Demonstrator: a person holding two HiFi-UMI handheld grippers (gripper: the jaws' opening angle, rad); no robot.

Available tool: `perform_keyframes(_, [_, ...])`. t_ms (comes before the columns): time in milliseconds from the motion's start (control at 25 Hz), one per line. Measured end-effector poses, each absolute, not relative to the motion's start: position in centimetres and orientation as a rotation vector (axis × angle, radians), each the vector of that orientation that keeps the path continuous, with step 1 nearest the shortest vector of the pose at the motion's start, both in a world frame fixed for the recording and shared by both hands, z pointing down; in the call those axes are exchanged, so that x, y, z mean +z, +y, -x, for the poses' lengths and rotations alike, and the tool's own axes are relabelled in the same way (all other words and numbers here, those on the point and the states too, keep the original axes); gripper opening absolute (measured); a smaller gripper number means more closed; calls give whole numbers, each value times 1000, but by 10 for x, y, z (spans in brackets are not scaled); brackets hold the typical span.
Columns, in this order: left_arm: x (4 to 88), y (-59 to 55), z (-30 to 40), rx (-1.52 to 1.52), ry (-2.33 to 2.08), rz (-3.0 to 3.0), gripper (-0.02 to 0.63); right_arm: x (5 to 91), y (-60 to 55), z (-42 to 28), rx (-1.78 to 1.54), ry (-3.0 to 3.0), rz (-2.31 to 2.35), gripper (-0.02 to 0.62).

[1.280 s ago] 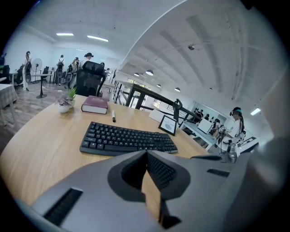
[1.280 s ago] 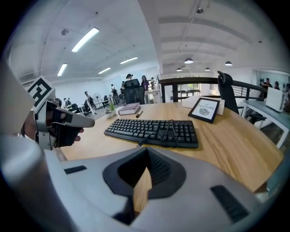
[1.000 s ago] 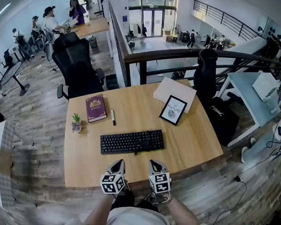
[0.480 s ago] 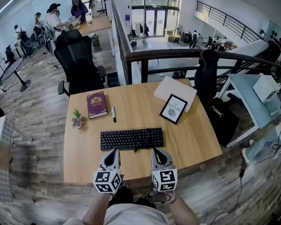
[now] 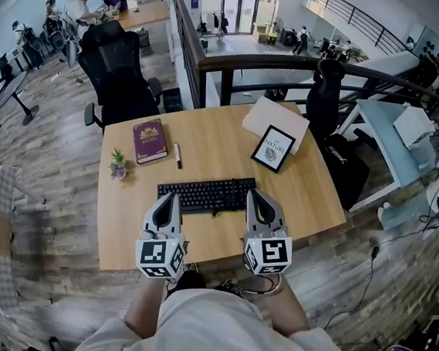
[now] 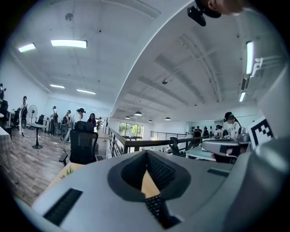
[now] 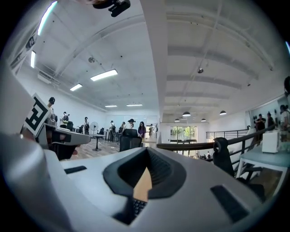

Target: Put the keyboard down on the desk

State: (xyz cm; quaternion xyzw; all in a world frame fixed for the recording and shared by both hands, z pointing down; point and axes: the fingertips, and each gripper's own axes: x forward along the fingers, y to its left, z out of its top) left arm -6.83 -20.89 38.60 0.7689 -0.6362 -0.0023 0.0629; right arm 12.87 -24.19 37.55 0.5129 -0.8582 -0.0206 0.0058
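**Asker:** What were your grippers doing?

**Me:** My left gripper point(image 5: 172, 196) and my right gripper point(image 5: 253, 193) both had their jaws pressed together with nothing between them. I held them side by side over the near edge of the desk point(image 5: 306, 205), tips pointing away from me.

**Asker:** And where was the keyboard?

**Me:** The black keyboard point(image 5: 206, 194) lay flat on the wooden desk, just beyond my jaw tips. The left tip was near its left end and the right tip near its right end. I could not tell whether either tip touched it. From how it lay, I judged it was already set down.

**Asker:** How would it handle if you picked it up?

**Me:** I judged it a stiff, fairly light slab of plastic, long and thin, so it would tip if gripped at one end only. I would take it by its two short ends, one gripper each, on the frame and not on the loose keys.

**Asker:** What lay farther out?

**Me:** On the far left sat a small plant point(image 5: 118, 163), a maroon book point(image 5: 149, 140) and a pen point(image 5: 177, 155). On the far right stood a framed picture point(image 5: 273, 148). All were well apart from the keyboard.
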Motion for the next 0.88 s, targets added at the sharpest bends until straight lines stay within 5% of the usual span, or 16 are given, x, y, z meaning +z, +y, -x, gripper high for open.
perform_keyframes(880, [366,-218,96,-34,-2010,-2316,9,347,-257,-106,-170,-2688,-1574,4])
